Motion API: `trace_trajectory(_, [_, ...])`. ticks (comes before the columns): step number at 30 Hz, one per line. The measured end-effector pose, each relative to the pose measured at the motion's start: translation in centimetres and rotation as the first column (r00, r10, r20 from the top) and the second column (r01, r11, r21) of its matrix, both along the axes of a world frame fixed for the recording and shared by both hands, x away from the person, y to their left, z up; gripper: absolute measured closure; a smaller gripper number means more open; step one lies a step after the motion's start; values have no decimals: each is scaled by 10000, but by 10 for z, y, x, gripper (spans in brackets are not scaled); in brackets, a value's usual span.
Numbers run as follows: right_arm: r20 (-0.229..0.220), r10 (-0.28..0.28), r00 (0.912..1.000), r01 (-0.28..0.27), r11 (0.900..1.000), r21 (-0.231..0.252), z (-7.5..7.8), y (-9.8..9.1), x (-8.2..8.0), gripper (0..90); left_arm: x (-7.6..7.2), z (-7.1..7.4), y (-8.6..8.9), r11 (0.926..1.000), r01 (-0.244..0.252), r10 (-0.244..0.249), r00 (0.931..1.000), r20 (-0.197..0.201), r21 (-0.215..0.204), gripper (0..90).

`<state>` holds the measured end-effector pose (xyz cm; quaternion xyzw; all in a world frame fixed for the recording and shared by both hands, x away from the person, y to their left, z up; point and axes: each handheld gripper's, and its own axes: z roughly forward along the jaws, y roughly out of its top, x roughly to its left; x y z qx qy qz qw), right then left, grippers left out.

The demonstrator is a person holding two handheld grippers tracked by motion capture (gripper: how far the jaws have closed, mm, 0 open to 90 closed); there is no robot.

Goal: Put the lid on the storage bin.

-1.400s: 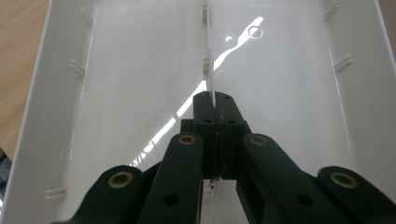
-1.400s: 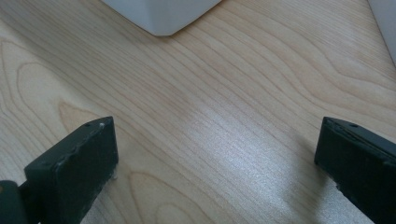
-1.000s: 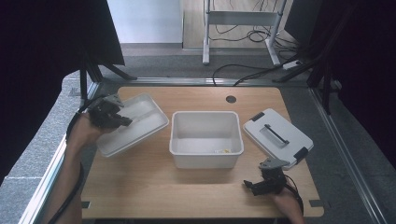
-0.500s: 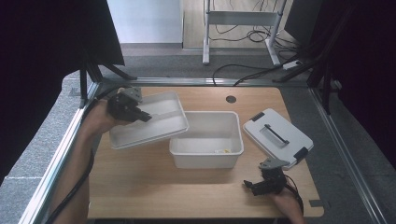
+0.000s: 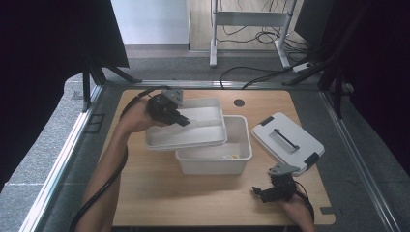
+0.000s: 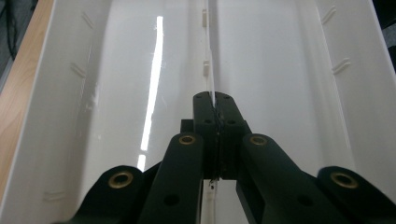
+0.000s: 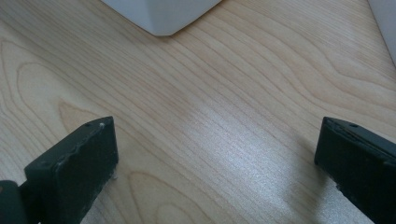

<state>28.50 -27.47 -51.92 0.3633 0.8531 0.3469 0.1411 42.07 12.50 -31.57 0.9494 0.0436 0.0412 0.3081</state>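
A shallow white tray insert [image 5: 193, 133] hangs tilted over the left half of a deep white bin [image 5: 239, 162]. My left gripper [image 5: 180, 121] is shut on it. In the left gripper view the jaws [image 6: 214, 105] pinch the thin middle divider [image 6: 208, 56] of the tray [image 6: 289, 70]. Something small and yellowish lies in the bin, partly hidden by the tray. My right gripper [image 5: 259, 192] rests low over the table near the front right, open, with bare wood between its fingers [image 7: 217, 149]. A corner of the bin [image 7: 159, 14] shows ahead of it.
A white lid with a black handle and black clips [image 5: 287, 140] lies on the wooden table [image 5: 154, 193] right of the bin. A round cable hole [image 5: 239, 102] sits near the far edge. Cables and a metal stand are on the floor beyond.
My left gripper has carried the tray to the right and slightly up, from the table's left side to over the bin. The right gripper has stayed put.
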Motion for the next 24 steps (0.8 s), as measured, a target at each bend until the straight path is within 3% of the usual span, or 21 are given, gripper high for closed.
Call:
trace_trajectory(5, [-22,-9,10000,9,10000,7,0,0,0,0,6,-6,-36,9986,531,-531,9986,-63,-71,889])
trace_trajectory(12, [40,24,10000,-24,10000,-11,0,0,0,0,13,-19,-66,9955,934,-937,9954,-189,-152,890])
trace_trajectory(24, [57,52,10000,-52,10000,-38,0,0,0,0,18,-52,-79,9948,1019,-1019,9938,-437,-21,889])
